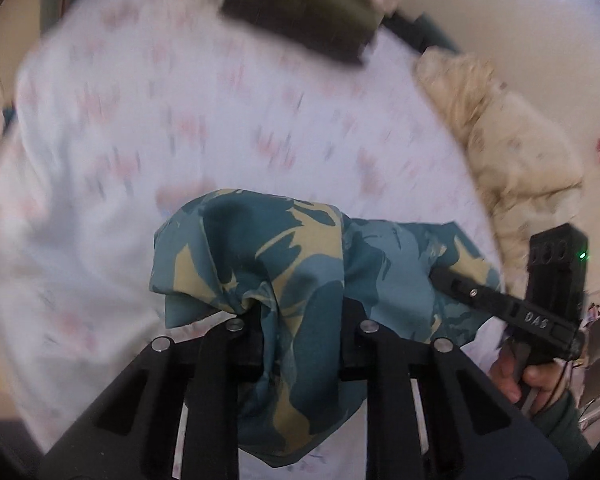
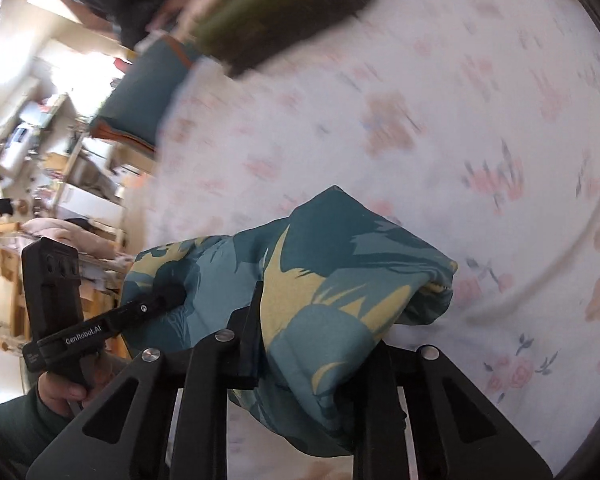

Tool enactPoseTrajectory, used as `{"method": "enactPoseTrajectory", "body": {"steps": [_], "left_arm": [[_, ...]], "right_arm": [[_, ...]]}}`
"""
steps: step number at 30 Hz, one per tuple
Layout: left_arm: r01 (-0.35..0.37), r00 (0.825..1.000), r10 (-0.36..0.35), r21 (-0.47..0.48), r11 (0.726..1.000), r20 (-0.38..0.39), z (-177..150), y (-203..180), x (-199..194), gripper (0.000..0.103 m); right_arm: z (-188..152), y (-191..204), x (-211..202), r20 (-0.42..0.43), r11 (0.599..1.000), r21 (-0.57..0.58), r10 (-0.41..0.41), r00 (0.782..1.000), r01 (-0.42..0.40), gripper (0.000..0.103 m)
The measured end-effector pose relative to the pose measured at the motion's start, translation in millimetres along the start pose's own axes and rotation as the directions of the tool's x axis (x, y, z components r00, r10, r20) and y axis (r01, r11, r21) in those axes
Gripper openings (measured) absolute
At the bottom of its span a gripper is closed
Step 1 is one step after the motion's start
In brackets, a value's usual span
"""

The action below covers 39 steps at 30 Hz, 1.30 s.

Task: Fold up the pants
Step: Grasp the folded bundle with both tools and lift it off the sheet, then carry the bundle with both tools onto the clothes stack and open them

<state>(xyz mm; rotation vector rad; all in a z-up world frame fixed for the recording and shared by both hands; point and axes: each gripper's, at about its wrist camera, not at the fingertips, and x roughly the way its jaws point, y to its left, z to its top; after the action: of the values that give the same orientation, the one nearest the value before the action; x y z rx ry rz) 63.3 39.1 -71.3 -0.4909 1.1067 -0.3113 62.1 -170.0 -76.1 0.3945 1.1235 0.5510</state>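
Left wrist view looks down on a bed covered by a white sheet (image 1: 148,128) printed with pink flowers, which fills most of the frame and is smeared by motion blur. At the far side of the sheet lies a dark olive folded item (image 1: 300,4), also blurred, and along the right edge sits a cream quilt (image 1: 512,156) bunched into a heap. Lifted above the sheet hang the pants (image 1: 276,264), teal with pale yellow camouflage patches, gathered in loose folds between the two tools. The left gripper (image 1: 300,344) is clamped on a bunch of that cloth, which spills down between its black fingers. In the same view the right gripper (image 1: 456,280) reaches in from the right with its tip pressed into the cloth. Right wrist view shows the right gripper (image 2: 312,344) likewise closed on a thick fold of the pants (image 2: 340,280), with the left gripper's tip (image 2: 168,296) buried in the fabric at the left and the person's left hand (image 2: 64,392) wrapped round its handle.
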Motion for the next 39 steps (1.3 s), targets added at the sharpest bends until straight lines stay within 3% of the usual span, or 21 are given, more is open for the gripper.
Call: {"method": "enactPoseTrajectory", "body": {"steps": [5,9,14,17,20,21,23,24,26,27,28,30,34,37,39], "left_arm": [[0.030,0.992,-0.039,0.079,0.996,0.123,77,-34,-47,0.018],[-0.010,0.982,-0.022,0.163,0.987,0.188,153,-49,-47,0.018],[-0.045,0.965,-0.005,0.183,0.982,0.264,276,-53,-22,0.018],[-0.131,0.941,0.057,0.203,0.970,0.335,349,-53,3,0.019],[-0.194,0.951,0.134,0.200,0.960,0.278,425,-38,49,0.020],[-0.211,0.946,0.148,0.202,0.956,0.287,446,-34,58,0.020],[-0.284,0.919,0.213,0.183,0.941,0.331,474,-26,75,0.021],[-0.304,0.920,0.240,0.178,0.936,0.311,482,-22,87,0.023],[-0.323,0.924,0.272,0.167,0.932,0.269,486,-11,107,0.039],[-0.336,0.922,0.290,0.156,0.929,0.256,486,-4,116,0.058],[-0.354,0.911,0.308,0.135,0.925,0.275,484,3,118,0.078],[-0.396,0.876,0.344,0.100,0.913,0.337,480,14,112,0.092],[-0.466,0.810,0.411,0.033,0.884,0.419,463,41,92,0.092],[-0.507,0.768,0.474,-0.042,0.861,0.430,452,62,78,0.092],[-0.464,0.779,0.434,-0.049,0.885,0.452,445,63,66,0.092]], "right_arm": [[60,35,-29,0.133,0.997,-0.058,0.060,0.989,-0.053,0.020],[150,65,-28,0.199,0.986,-0.168,0.038,0.979,-0.004,0.020],[272,90,10,0.240,0.964,-0.256,-0.013,0.971,0.076,0.020],[351,103,47,0.265,0.947,-0.292,-0.057,0.963,0.136,0.020],[423,107,89,0.291,0.927,-0.299,-0.139,0.947,0.228,0.020],[440,103,101,0.289,0.934,-0.273,-0.148,0.946,0.230,0.020],[464,91,127,0.265,0.951,-0.216,-0.162,0.950,0.222,0.019],[470,88,141,0.259,0.945,-0.218,-0.186,0.948,0.245,0.019],[474,82,157,0.250,0.911,-0.258,-0.258,0.933,0.321,0.019],[474,74,164,0.253,0.887,-0.266,-0.313,0.916,0.377,0.019],[475,65,165,0.260,0.880,-0.249,-0.342,0.903,0.405,0.023],[477,37,158,0.269,0.867,-0.180,-0.411,0.871,0.465,0.042],[469,0,139,0.255,0.826,-0.117,-0.511,0.821,0.551,0.043],[457,-7,118,0.280,0.803,-0.135,-0.531,0.800,0.581,0.043],[448,-1,101,0.312,0.804,-0.140,-0.518,0.796,0.578,0.043]]}}
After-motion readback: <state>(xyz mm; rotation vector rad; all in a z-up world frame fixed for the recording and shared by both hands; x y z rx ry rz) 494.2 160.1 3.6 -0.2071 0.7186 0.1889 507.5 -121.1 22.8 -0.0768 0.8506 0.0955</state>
